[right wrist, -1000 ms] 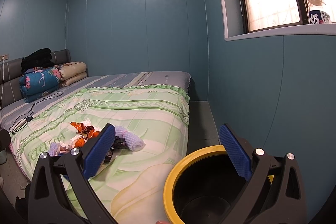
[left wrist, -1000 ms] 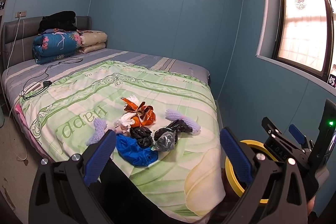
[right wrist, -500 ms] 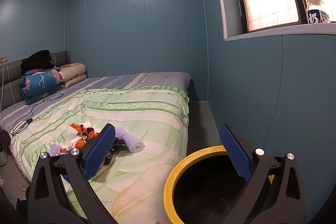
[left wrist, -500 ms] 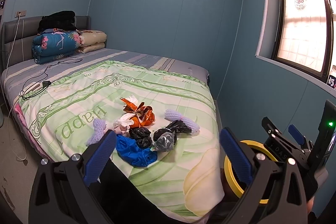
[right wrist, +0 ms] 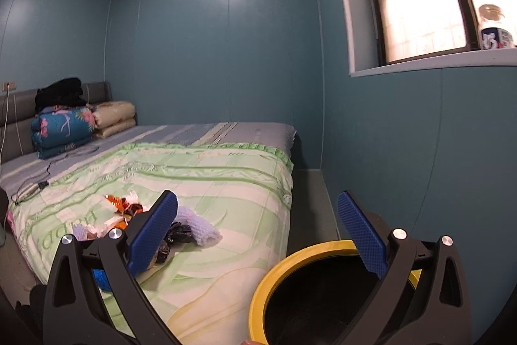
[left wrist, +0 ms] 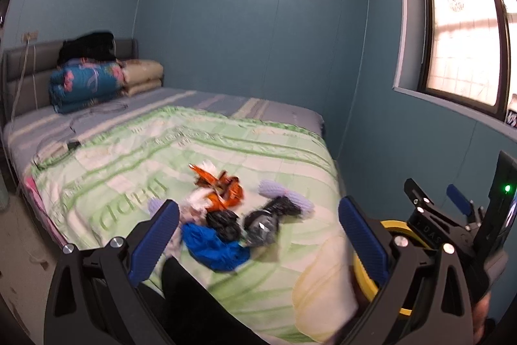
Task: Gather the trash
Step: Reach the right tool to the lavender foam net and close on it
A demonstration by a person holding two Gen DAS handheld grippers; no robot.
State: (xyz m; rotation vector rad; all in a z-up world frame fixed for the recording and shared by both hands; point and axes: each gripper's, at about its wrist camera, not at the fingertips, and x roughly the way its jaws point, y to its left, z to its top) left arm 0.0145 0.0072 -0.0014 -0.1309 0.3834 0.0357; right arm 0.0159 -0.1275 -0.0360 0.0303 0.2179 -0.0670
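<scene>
The left tool (left wrist: 258, 222) hangs above the near edge of the bed (left wrist: 206, 151) with its two blue-padded fingers (left wrist: 154, 240) spread wide; nothing lies between them and they touch nothing. The right tool (right wrist: 257, 223) is likewise spread wide and empty, held over the yellow-rimmed bin (right wrist: 290, 261), which stands on the floor just beside the bed's near right corner.

The trash lies in a loose heap on the green bedspread (left wrist: 135, 164), near the bed's foot end. In the heap, a crumpled blue bag (left wrist: 215, 244) sits nearest the bed's edge. Touching it on the far side are two black bags (left wrist: 224, 223), one of them partly grey (left wrist: 261, 227). Behind those is an orange wrapper (left wrist: 223, 191) with white paper (left wrist: 197, 199) against it. A lavender foam net (left wrist: 274, 188) lies on the bin side of the heap, and a second, smaller one (left wrist: 155, 204) on the headboard side. From the right wrist view the same heap appears partly hidden behind the tool's left finger, with the foam net (right wrist: 202, 228) clear of it.

At the bed's head, folded quilts (left wrist: 85, 84) are stacked against the headboard.
</scene>
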